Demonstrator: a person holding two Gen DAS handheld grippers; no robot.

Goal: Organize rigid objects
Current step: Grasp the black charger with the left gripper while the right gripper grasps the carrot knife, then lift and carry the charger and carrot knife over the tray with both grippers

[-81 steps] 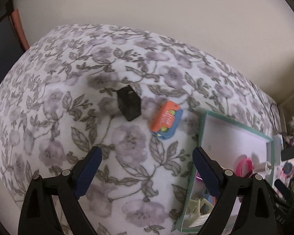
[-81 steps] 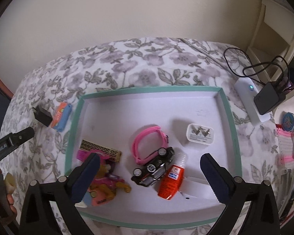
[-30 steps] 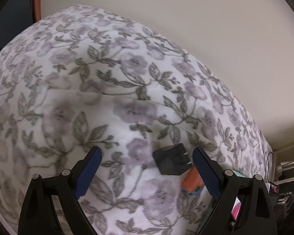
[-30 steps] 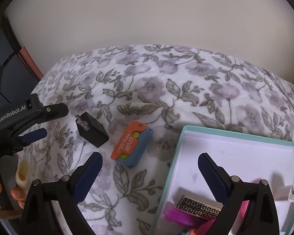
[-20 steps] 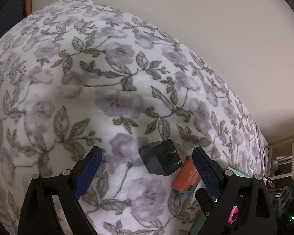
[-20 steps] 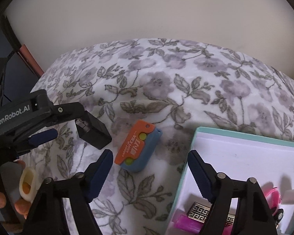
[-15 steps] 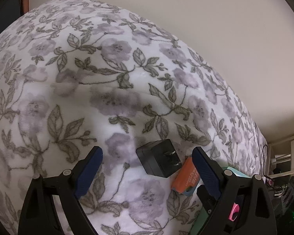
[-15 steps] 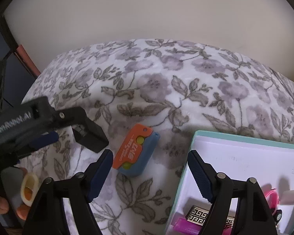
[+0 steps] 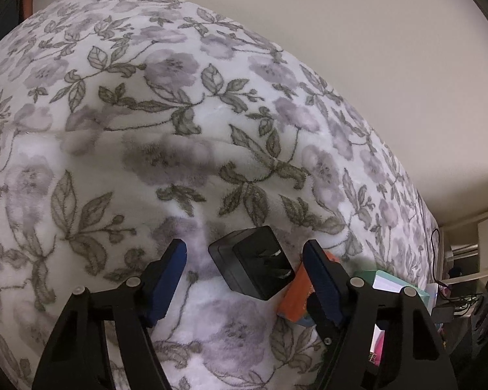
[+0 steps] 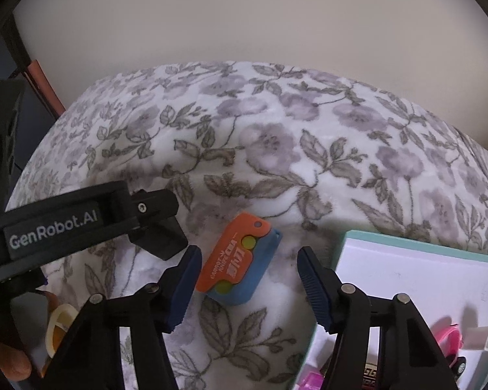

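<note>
Fingers (image 9: 175,261) astride black charger (image 9: 252,263), untouching

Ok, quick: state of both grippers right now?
Left gripper: jaws closing around the black charger, not yet touching.
Right gripper: jaws closing around the orange-and-blue case, not gripping yet.

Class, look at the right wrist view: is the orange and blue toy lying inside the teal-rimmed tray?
No, the orange and blue toy lies on the floral blanket, left of the tray.

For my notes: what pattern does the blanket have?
The blanket is white with purple flowers and grey-green leaves, clearest in the left wrist view.
</note>
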